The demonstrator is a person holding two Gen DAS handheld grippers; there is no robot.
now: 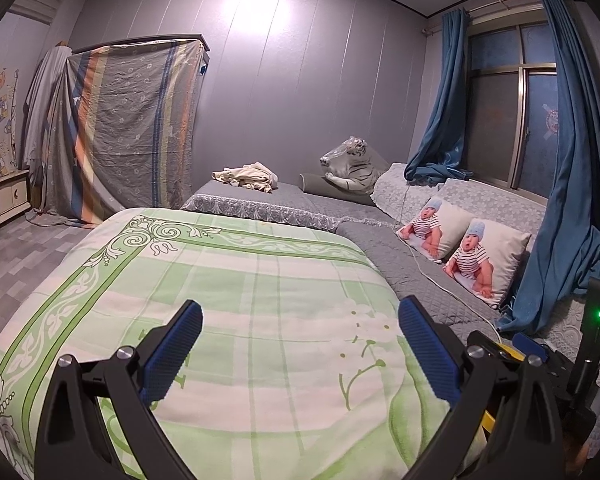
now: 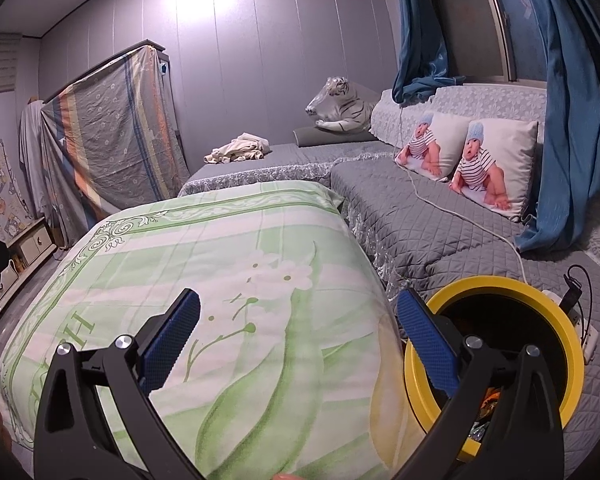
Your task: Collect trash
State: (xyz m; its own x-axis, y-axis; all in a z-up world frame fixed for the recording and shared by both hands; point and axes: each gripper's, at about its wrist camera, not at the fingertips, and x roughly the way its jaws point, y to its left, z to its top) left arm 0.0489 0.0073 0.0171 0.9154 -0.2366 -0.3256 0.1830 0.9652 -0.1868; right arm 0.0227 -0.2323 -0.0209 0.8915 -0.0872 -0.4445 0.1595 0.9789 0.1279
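Both tongs wide, empty: left tongs (image 1: 300, 348), right tongs (image 2: 298, 344) over the green quilt (image 2: 236, 280). One yellow bin (image 2: 572, 360) just right of the right tongs, touching the quilt edge; trash (image 2: 490, 396) inside looks like light, crinkly wrappers, count unclear. No loose trash visible elsewhere. Bin is stiff plastic; best gripped by the rim. Two baby-print pillows (image 2: 496, 164) far ahead-right.

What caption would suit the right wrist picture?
Open right tongs hover above a green floral quilt, beside a yellow-rimmed trash bin.
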